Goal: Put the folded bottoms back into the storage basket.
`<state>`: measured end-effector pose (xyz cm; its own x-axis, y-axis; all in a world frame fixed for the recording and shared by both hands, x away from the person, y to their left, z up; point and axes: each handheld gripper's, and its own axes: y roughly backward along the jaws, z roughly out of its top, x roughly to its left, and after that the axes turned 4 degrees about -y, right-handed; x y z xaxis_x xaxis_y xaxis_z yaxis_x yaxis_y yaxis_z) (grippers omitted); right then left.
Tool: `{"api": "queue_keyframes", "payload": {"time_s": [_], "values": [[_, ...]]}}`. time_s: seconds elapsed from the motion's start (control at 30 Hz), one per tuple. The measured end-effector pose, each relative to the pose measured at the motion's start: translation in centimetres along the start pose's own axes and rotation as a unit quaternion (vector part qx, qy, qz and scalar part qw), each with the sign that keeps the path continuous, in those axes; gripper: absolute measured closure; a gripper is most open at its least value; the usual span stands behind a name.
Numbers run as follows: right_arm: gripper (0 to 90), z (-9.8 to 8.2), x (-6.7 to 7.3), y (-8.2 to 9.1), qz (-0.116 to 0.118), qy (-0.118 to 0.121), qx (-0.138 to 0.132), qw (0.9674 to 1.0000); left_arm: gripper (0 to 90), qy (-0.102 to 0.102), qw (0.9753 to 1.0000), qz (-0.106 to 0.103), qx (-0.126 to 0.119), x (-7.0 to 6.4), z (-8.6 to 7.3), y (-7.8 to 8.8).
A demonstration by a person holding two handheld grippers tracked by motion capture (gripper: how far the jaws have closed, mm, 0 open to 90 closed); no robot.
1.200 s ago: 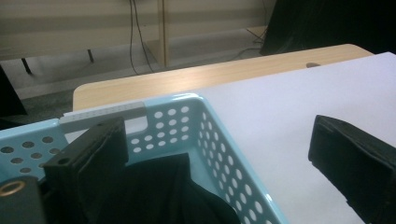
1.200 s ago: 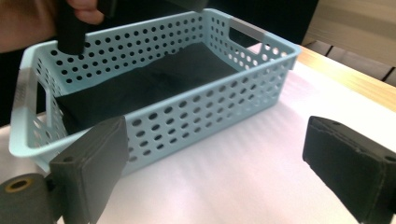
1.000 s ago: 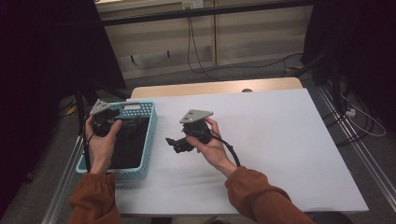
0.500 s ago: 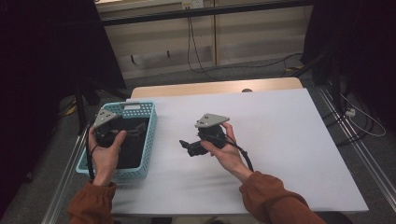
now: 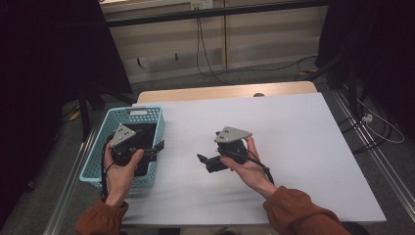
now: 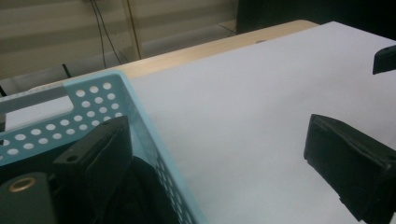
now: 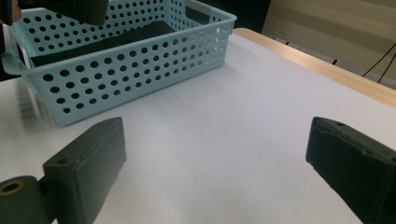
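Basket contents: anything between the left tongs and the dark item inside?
Nothing visible. The left tongs hang open over the blue basket, one jaw just inside its right wall, the other out over the table. The dark item lies uncovered below.

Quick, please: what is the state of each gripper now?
Left gripper: open, holding nothing, above the basket.
Right gripper: open, holding nothing, over the table.

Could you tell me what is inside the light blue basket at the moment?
The basket holds something flat and black lying on its bottom. The left gripper above it and the basket's walls cover much of it, so I cannot identify it.
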<state>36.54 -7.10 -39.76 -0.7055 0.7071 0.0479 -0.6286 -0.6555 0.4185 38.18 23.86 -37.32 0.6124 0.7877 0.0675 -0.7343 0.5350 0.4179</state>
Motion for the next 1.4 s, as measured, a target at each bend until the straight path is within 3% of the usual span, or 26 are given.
{"api": "queue_keyframes", "payload": {"time_s": [0.17, 0.33, 0.5, 0.6, 0.83, 1.03, 1.13, 1.3, 1.4], "values": [[3.7, -0.9, -0.2, 1.0, -0.008, -0.003, 0.002, 1.0, 5.7, 0.007, 0.9998, -0.012, -0.011, -1.0, -0.1, 0.1], [3.7, -1.6, -0.9, 2.0, -0.018, -0.017, -0.004, 0.9997, 5.7, -0.008, 0.9995, -0.017, -0.026, -2.5, -0.2, 0.3], [3.6, -2.4, -1.6, 3.1, -0.026, -0.037, -0.012, 0.9989, 5.7, -0.007, 0.9993, -0.03, -0.022, -3.8, -0.6, 0.0], [3.6, -3.0, -2.0, 4.0, -0.035, -0.041, -0.012, 0.9985, 5.6, -0.004, 0.9997, -0.02, -0.014, -4.4, -0.9, -0.5], [3.8, -4.1, -3.0, 6.3, -0.059, -0.051, -0.017, 0.9968, 5.6, -0.008, 0.9993, -0.033, -0.015, -5.3, -1.3, -0.8], [3.7, -4.8, -3.5, 8.1, -0.082, -0.056, -0.022, 0.9949, 5.2, -0.011, 0.9994, -0.03, -0.015, -5.8, -1.9, -0.6], [3.6, -5.3, -3.9, 9.0, -0.09, -0.066, -0.026, 0.9934, 5.2, -0.019, 0.9993, -0.031, -0.01, -6.2, -2.2, -0.4], [3.6, -6.2, -4.4, 10.3, -0.091, -0.094, -0.024, 0.9911, 5.2, -0.014, 0.9992, -0.033, -0.016, -6.6, -2.8, 0.1], [4.1, -6.6, -4.7, 11.2, -0.104, -0.099, -0.03, 0.9892, 4.8, -0.009, 0.9994, -0.031, -0.012, -6.8, -3.2, 0.4]]}}
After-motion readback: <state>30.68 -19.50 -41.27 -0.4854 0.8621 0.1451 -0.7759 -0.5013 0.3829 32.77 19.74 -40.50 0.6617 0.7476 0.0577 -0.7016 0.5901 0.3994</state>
